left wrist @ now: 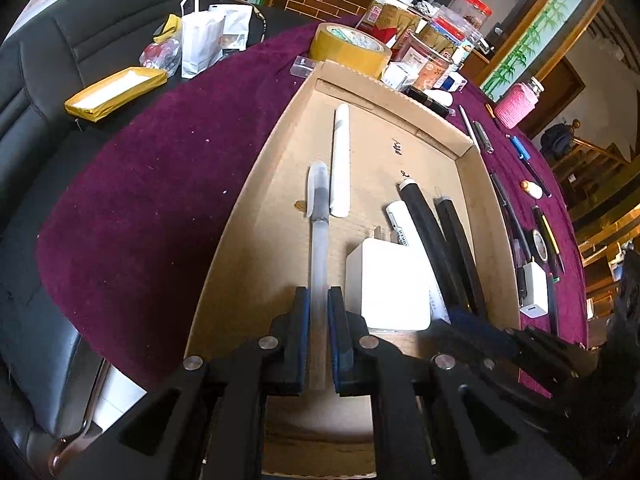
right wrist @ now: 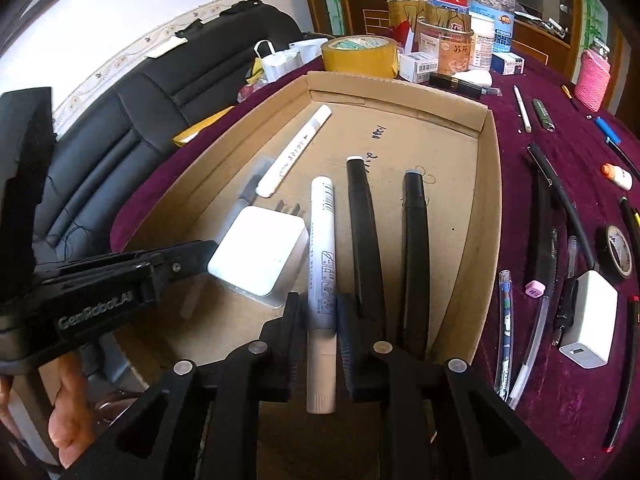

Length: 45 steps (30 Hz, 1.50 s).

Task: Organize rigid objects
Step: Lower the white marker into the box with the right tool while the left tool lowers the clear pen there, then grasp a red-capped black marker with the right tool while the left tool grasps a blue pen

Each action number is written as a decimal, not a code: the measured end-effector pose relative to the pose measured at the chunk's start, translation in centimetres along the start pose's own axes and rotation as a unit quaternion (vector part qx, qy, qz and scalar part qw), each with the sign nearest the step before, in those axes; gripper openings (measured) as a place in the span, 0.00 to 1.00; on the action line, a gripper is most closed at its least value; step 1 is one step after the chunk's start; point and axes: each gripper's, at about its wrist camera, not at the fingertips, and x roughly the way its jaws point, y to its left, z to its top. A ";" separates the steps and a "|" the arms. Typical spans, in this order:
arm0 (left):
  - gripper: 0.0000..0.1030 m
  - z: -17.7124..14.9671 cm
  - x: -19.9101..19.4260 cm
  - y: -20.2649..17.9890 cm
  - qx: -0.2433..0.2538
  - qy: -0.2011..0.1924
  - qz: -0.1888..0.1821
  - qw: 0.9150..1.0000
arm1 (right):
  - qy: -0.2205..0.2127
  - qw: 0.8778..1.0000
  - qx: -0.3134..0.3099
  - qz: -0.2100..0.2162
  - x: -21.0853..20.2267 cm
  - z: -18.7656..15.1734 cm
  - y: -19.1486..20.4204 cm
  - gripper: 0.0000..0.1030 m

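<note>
A shallow cardboard tray (left wrist: 256,208) lies on a round table covered with a purple cloth (left wrist: 160,184), and both grippers reach down into its near end. The left gripper (left wrist: 319,344) is clenched on a frosted clear pen (left wrist: 319,248), which runs from between its pads straight toward the tray's far edge, close to the left wall. The right gripper (right wrist: 322,340) has a white marker (right wrist: 322,264) between its pads, touching the left one, though a sliver of gap shows at the right one, so the grip looks loose. A white charger (right wrist: 260,254) sits between the two pens near the tray's middle. Two black markers (right wrist: 364,232) lie side by side toward the right wall, and another white marker (left wrist: 341,160) lies toward the far left corner. Loose pens, a second charger (right wrist: 588,328) and a roll of black tape (right wrist: 616,252) rest on the cloth beyond the tray's right wall, and a roll of yellow tape (left wrist: 348,46) stands behind its far edge.
</note>
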 end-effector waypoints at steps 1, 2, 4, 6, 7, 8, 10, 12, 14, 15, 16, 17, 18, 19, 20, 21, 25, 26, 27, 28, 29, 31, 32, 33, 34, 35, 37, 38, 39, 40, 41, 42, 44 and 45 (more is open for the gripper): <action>0.12 0.0 -0.1 -0.1 0.000 -0.001 0.000 1.000 | -0.004 1.000 0.001 0.004 -0.3 -0.1 0.0 0.28; 0.17 -0.1 -0.3 -0.2 0.002 -0.003 -0.001 1.000 | -0.010 1.000 0.001 0.008 -0.6 -0.3 0.0 0.37; 0.26 -0.4 -1.0 -0.5 0.001 -0.013 -0.003 1.000 | -0.027 0.999 0.004 0.017 -1.7 -0.6 -0.2 0.42; 0.42 -0.5 -1.6 -1.1 0.002 -0.022 -0.005 1.000 | -0.044 0.998 -0.001 0.035 -3.2 -1.1 -0.4 0.42; 0.48 -0.7 -2.3 -1.6 0.004 -0.033 -0.003 0.999 | -0.054 0.997 -0.005 0.048 -4.1 -1.4 -0.5 0.42; 0.51 -0.8 -3.1 -2.1 0.006 -0.047 -0.001 0.999 | -0.066 0.996 -0.008 0.062 -5.0 -1.8 -0.7 0.43; 0.57 -1.1 -4.6 -3.6 0.016 -0.071 -0.001 0.997 | -0.090 0.992 -0.012 0.089 -6.9 -2.7 -1.5 0.47; 0.65 -1.4 -5.8 -5.2 0.023 -0.088 -0.012 0.996 | -0.110 0.988 -0.009 0.110 -8.4 -3.7 -2.6 0.52; 0.70 -1.9 -6.7 -7.5 0.042 -0.100 -0.022 0.994 | -0.117 0.985 0.004 0.126 -9.4 -4.8 -4.4 0.52; 0.70 -2.2 -6.9 -8.7 0.055 -0.102 -0.025 0.993 | -0.119 0.984 0.012 0.130 -9.6 -5.2 -5.1 0.52; 0.70 -2.5 -6.9 -9.9 0.067 -0.103 -0.027 0.992 | -0.121 0.983 0.023 0.132 -10.0 -5.8 -6.1 0.52; 0.71 -2.8 -6.8 -11.0 0.077 -0.101 -0.031 0.991 | -0.123 0.983 0.032 0.133 -10.3 -6.3 -6.9 0.52; 0.71 -3.0 -6.5 -12.0 0.086 -0.097 -0.034 0.991 | -0.126 0.982 0.043 0.132 -10.7 -7.0 -8.1 0.52; 0.71 -3.3 -6.0 -13.1 0.094 -0.088 -0.038 0.991 | -0.129 0.982 0.050 0.129 -11.1 -7.4 -9.0 0.52; 0.71 -3.5 -5.5 -14.0 0.100 -0.081 -0.040 0.991 | -0.132 0.982 0.059 0.124 -11.5 -7.8 -9.9 0.52; 0.71 -3.7 -4.9 -14.8 0.106 -0.073 -0.042 0.991 | -0.136 0.981 0.070 0.117 -12.0 -8.4 -11.1 0.52; 0.71 -4.3 -2.8 -17.6 0.122 -0.046 -0.047 0.990 | -0.148 0.979 0.101 0.093 -13.5 -10.0 -14.9 0.52; 0.71 -4.4 -2.4 -18.2 0.124 -0.040 -0.049 0.990 | -0.151 0.978 0.111 0.088 -13.8 -10.3 -15.9 0.52; 0.71 -4.5 -2.3 -18.6 0.126 -0.037 -0.050 0.990 | -0.154 0.977 0.121 0.082 -14.1 -10.5 -16.9 0.52; 0.71 -4.5 -2.0 -19.2 0.129 -0.033 -0.051 0.990 | -0.156 0.976 0.131 0.074 -14.3 -10.8 -17.8 0.52; 0.71 -4.5 -1.7 -19.6 0.131 -0.031 -0.049 0.990 | -0.157 0.976 0.139 0.065 -14.5 -10.9 -18.6 0.52; 0.71 -4.4 -1.4 -20.3 0.134 -0.028 -0.043 0.990 | -0.156 0.974 0.159 0.043 -14.6 -11.2 -20.3 0.52; 0.71 -4.3 -1.1 -20.5 0.135 -0.026 -0.041 0.990 | -0.155 0.973 0.167 0.037 -14.6 -11.2 -21.1 0.52; 0.71 -4.3 -0.9 -20.7 0.135 -0.024 -0.039 0.990 | -0.153 0.972 0.178 0.032 -14.5 -11.3 -21.9 0.52; 0.71 -4.3 -0.6 -20.8 0.136 -0.021 -0.036 0.990 | -0.152 0.971 0.182 0.028 -14.5 -11.3 -22.4 0.52; 0.71 -4.3 -0.4 -21.0 0.137 -0.019 -0.034 0.990 | -0.151 0.971 0.186 0.024 -14.5 -11.5 -22.8 0.51; 0.71 -4.5 0.1 -21.1 0.138 -0.014 -0.025 0.990 | -0.147 0.971 0.190 0.007 -14.4 -11.6 -23.6 0.51; 0.71 -4.5 0.3 -21.2 0.138 -0.011 -0.022 0.990 | -0.143 0.971 0.191 -0.006 -14.2 -11.4 -23.8 0.50; 0.71 -4.6 0.7 -21.2 0.137 -0.007 -0.016 0.990 | -0.141 0.971 0.191 -0.016 -14.2 -11.4 -24.0 0.50; 0.71 -4.6 0.9 -21.2 0.137 -0.003 -0.012 0.991 | -0.139 0.971 0.191 -0.027 -14.0 -11.3 -24.2 0.48; 0.71 -4.6 1.3 -21.3 0.137 0.001 -0.007 0.991 | -0.136 0.972 0.190 -0.039 -13.8 -11.1 -24.4 0.46; 0.71 -4.7 1.5 -21.3 0.137 0.005 -0.003 0.991 | -0.133 0.971 0.191 -0.046 -13.7 -11.1 -24.5 0.45; 0.67 -4.8 2.0 -21.3 0.138 0.011 0.002 0.990 | -0.124 0.971 0.197 -0.055 -13.0 -10.8 -25.1 0.38; 0.65 -4.8 2.2 -21.3 0.139 0.015 0.009 0.990 | -0.119 0.971 0.199 -0.055 -12.6 -10.6 -25.3 0.36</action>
